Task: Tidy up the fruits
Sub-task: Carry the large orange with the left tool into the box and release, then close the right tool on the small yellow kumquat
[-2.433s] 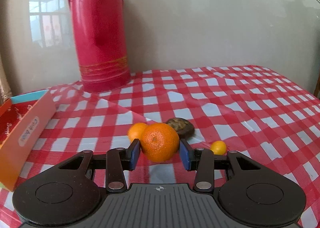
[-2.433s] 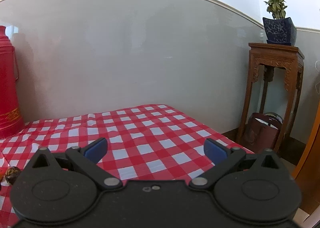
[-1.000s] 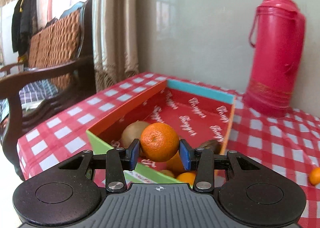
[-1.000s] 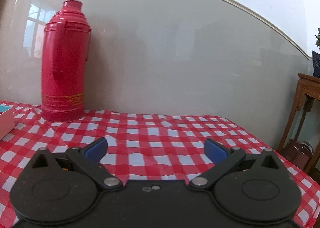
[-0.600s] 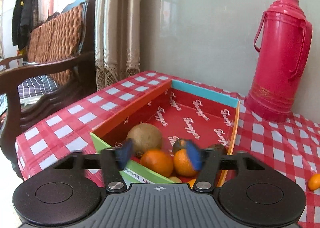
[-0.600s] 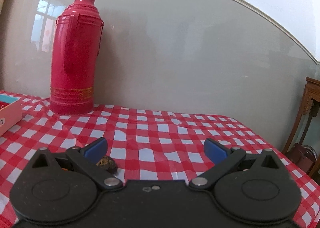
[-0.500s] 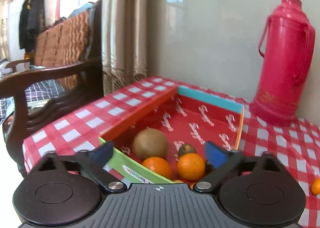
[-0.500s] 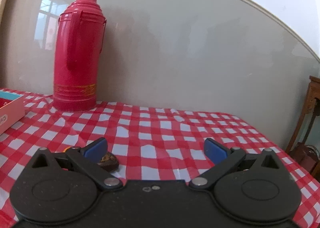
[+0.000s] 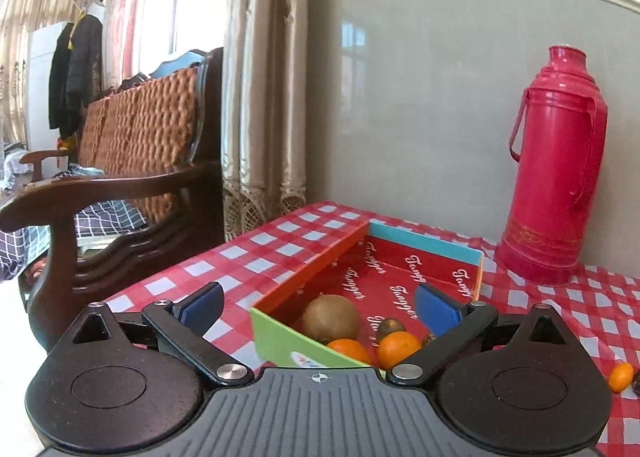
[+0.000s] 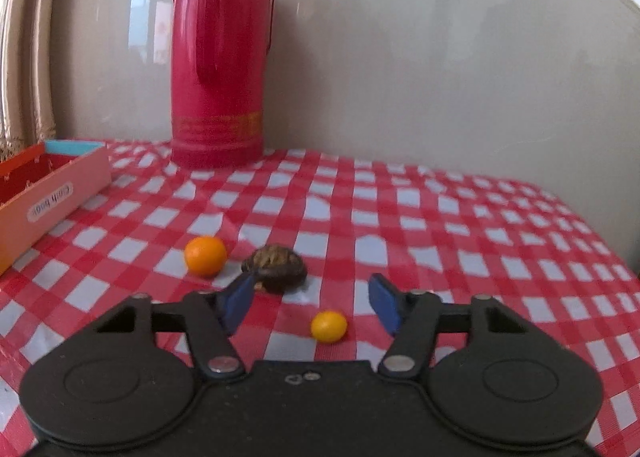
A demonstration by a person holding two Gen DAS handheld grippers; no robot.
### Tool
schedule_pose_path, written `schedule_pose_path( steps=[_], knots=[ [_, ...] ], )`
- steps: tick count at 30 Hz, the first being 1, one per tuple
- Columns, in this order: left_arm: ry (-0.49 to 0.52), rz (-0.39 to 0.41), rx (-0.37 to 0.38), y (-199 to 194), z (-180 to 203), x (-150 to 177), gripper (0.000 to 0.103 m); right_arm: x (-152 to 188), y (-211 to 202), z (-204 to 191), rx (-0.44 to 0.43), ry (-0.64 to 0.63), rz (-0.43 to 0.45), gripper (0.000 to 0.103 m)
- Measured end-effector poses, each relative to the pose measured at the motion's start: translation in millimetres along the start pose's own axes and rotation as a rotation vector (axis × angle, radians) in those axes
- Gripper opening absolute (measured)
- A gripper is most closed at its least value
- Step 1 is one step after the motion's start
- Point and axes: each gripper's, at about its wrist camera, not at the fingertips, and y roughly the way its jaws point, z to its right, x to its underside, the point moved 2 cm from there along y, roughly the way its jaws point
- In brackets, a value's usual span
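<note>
In the left wrist view my left gripper (image 9: pixel 318 307) is open and empty above the near end of a red cardboard box (image 9: pixel 424 247). The box holds a kiwi (image 9: pixel 330 317), two oranges (image 9: pixel 398 348) and small dark fruits. In the right wrist view my right gripper (image 10: pixel 314 303) is open and empty, low over the checked table (image 10: pixel 440 225). A small yellow-orange kumquat (image 10: pixel 329 325) lies between its fingers. A dark wrinkled fruit (image 10: pixel 276 267) and an orange (image 10: pixel 205 255) lie just beyond the left finger.
A tall red thermos (image 10: pixel 220 57) stands against the wall behind the fruits; it also shows in the left wrist view (image 9: pixel 552 169). The box's end (image 10: pixel 52 193) is at the far left. A wooden chair (image 9: pixel 120 185) and curtains stand beside the table's left edge.
My left gripper opened and dropped its orange into the box, then drew back. My right gripper swung left and down toward the loose fruits, and the kumquat now sits between its fingers.
</note>
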Motion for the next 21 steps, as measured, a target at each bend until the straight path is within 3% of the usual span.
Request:
schedule_pose_path(
  steps=[2,8,15,21],
  knots=[
    [0.004,0.011,-0.005,-2,-3,0,0.103,2,4,3,-0.011,0.015,-0.029,0.039],
    [0.004,-0.004,-0.013,4,-10,0,0.103,7,15,12,0.007,0.046,-0.088,0.038],
    [-0.045,-0.027,-0.03,9,-21,1,0.103,11,23,11,-0.003,0.044,-0.127,0.014],
    [-0.071,-0.047,-0.047,13,-28,3,0.103,8,19,9,-0.011,0.027,-0.097,0.014]
  ],
)
